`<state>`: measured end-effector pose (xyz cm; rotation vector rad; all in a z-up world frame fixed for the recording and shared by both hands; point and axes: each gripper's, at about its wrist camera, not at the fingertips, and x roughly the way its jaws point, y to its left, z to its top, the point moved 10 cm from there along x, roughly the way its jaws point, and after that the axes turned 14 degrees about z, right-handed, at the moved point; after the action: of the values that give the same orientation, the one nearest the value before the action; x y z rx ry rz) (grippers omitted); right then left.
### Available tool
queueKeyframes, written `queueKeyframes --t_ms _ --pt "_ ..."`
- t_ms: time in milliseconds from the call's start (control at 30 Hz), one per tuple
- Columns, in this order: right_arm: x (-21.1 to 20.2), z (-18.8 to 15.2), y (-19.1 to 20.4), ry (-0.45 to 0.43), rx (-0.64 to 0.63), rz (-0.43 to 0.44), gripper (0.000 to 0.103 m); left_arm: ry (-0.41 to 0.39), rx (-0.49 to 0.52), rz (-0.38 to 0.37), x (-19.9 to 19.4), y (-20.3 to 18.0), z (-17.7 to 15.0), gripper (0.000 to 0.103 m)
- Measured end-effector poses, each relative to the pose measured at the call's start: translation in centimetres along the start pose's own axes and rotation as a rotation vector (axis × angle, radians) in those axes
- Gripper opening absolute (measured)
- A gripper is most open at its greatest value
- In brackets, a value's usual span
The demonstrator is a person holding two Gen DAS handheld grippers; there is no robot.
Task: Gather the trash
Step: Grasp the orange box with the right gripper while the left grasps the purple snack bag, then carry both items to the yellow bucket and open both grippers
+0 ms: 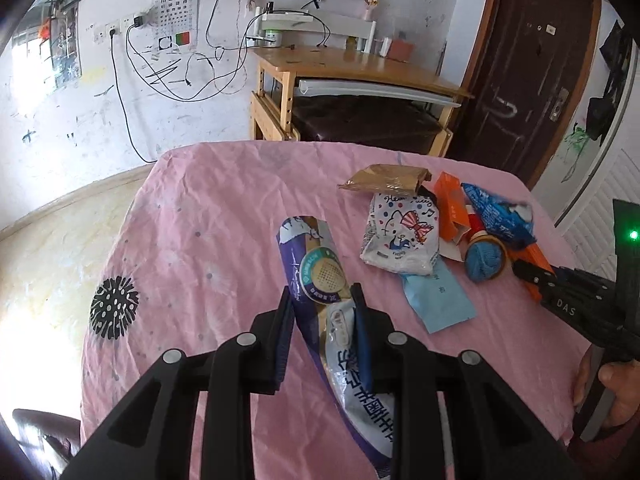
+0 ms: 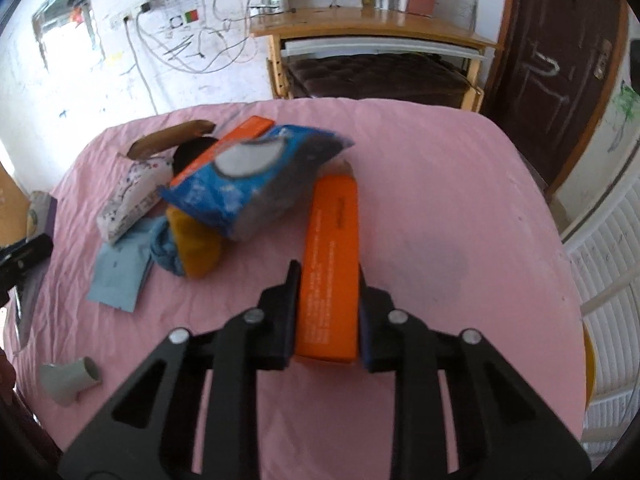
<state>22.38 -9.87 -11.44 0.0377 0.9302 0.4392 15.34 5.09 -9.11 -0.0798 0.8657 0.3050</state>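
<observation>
The left gripper point(image 1: 323, 296) has its fingers squeezed on a long purple and white wrapper point(image 1: 320, 280), which sticks out over the pink counter point(image 1: 224, 200). The right gripper point(image 2: 329, 276) has its fingers squeezed tight on an orange box point(image 2: 330, 248). The rest of the trash sits in a pile on the counter: a blue bag point(image 2: 248, 184), a white cartoon pack point(image 1: 400, 236) and a light blue paper point(image 1: 436, 300).

Both views are lit by daylight from a bright, overexposed window point(image 1: 38, 48) at the upper left. Straight lines are bent strongly towards the dark rounded corners. The blue crinkled plastic wrapper point(image 2: 256, 176) is smeared by motion blur in the right wrist view.
</observation>
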Motion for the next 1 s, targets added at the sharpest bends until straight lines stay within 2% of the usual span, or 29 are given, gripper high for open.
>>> queueKeyframes --t_ms 267,500,800,1000 --pt "-2.4 -0.4 -2.9 -0.05 0.038 -0.059 0.023 -0.014 0.004 -0.006 -1.0 -0.1 0.2 0.023" --pt "-4.1 -0.3 -5.8 -0.084 0.073 -0.097 0.023 -0.038 0.05 -0.026 -2.3 -2.8 1.3 0.023" --pt "-6.3 -0.3 -9.3 -0.123 0.099 -0.143 0.023 -0.067 0.138 -0.074 -3.9 -8.5 2.7 0.023" --pt "-7.7 -1.2 -12.4 -0.139 0.141 -0.161 0.023 -0.073 0.211 -0.123 -4.8 -13.9 3.3 0.023"
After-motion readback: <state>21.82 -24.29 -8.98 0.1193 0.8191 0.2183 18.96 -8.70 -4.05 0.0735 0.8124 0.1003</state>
